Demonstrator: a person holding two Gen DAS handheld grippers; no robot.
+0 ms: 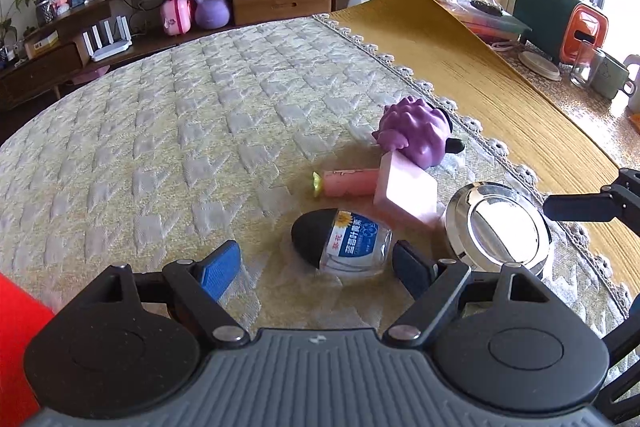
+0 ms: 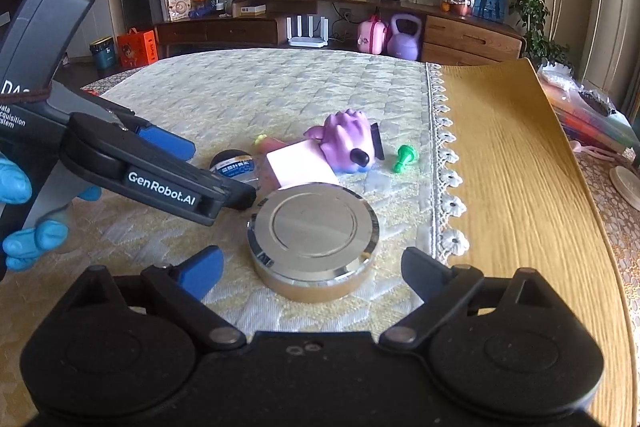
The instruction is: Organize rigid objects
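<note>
Polished steel tin (image 2: pixel 314 227) near right gripper (image 2: pixel 312 273), spread wide, empty; left gripper (image 1: pixel 316 265) likewise around jar (image 1: pixel 342 243). Likely slipping, collision.

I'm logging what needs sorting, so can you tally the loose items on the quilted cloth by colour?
Purple: 1, the toy figure
Pink: 2, the block and the tube
Green: 1, the small peg
Silver: 1, the round tin
Clear with black cap: 1, the small jar
Total: 6
</note>
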